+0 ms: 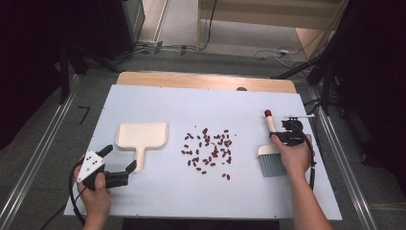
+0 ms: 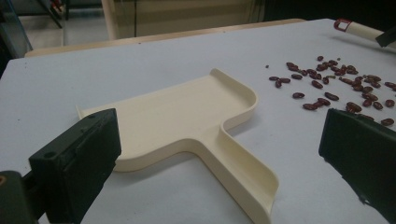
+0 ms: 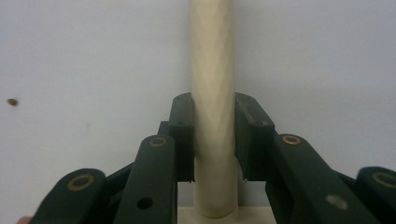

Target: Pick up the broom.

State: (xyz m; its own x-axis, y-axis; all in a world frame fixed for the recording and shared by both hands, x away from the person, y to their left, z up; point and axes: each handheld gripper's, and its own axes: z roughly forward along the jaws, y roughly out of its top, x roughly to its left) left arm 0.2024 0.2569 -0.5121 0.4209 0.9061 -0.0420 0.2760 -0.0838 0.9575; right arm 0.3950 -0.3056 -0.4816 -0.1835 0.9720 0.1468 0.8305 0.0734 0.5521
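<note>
Right tool (image 3: 214, 140) clamps the brush (image 1: 272, 152) handle; left tool (image 1: 119, 165) stands apart.
Dustpan (image 1: 142, 136) lies at frame left, beans (image 1: 209, 151) at centre, bare worktop (image 1: 158, 189) below them.

The left tool (image 1: 118, 160) is black, with a grey three-cornered plate on top that has small dark dots on it. A black cable loops from it near the person's bare forearm. The right tool (image 1: 286, 135) is black too, with a black cable. Its arms have round brass-coloured rings and small holes.
</note>
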